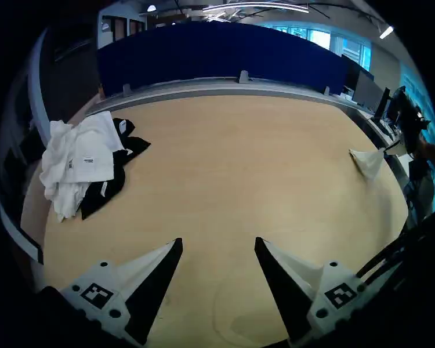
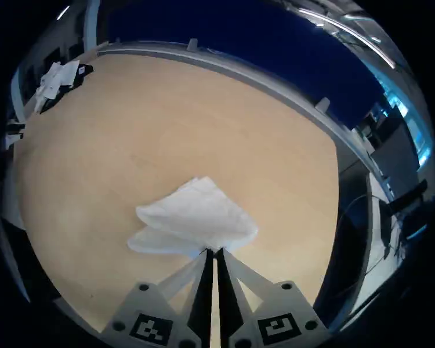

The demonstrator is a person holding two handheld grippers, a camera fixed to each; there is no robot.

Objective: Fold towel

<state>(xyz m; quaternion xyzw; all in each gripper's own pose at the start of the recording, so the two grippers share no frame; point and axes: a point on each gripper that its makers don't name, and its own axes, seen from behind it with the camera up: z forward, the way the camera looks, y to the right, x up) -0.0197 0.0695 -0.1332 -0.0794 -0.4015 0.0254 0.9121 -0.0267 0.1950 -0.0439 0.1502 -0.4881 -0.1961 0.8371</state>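
one towel [image 2: 197, 220] in right gripper [image 2: 213, 251], left gripper [image 1: 218, 240] agape, one clothes pile [image 1: 78, 156]

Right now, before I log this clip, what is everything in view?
towel: one, white, bunched in layers, pinched at the fingertips over the table
clothes pile: one heap, white and black, at the table's far edge, left in the left gripper view
table: one, light wood, under everything
partition: one, dark blue, along the table's back edge
left gripper: one, open, above bare table
right gripper: one, shut on the towel
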